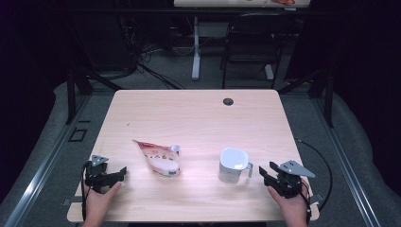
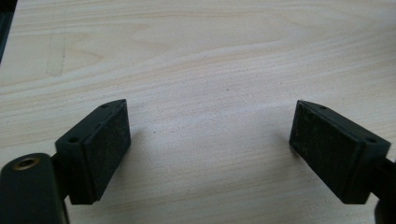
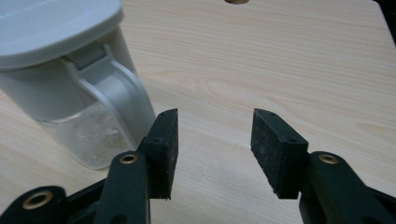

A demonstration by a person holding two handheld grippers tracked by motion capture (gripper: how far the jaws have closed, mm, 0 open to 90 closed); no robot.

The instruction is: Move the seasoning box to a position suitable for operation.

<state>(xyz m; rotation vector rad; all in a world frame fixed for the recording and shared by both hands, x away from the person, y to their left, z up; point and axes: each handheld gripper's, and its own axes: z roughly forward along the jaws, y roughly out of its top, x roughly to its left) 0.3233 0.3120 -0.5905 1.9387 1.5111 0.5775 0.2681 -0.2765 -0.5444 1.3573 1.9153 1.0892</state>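
Note:
A white and red pouch (image 1: 158, 158) lies flat on the wooden table (image 1: 198, 113), left of centre. Right of it stands a clear jug with a white lid and handle (image 1: 233, 165). My left gripper (image 1: 120, 174) rests near the front left edge, a short way left of the pouch, with its jaws pointing right. In the left gripper view it (image 2: 210, 144) is open over bare wood. My right gripper (image 1: 266, 171) sits just right of the jug's handle. In the right gripper view it (image 3: 215, 140) is open, with the jug (image 3: 70, 93) beside its left jaw and nothing between the pads.
A round cable hole (image 1: 228, 101) sits near the table's far edge. Beyond the table stand a black chair (image 1: 250, 42) and a desk leg (image 1: 196, 47) on grey floor. A cable (image 1: 321, 161) loops off the table's right side.

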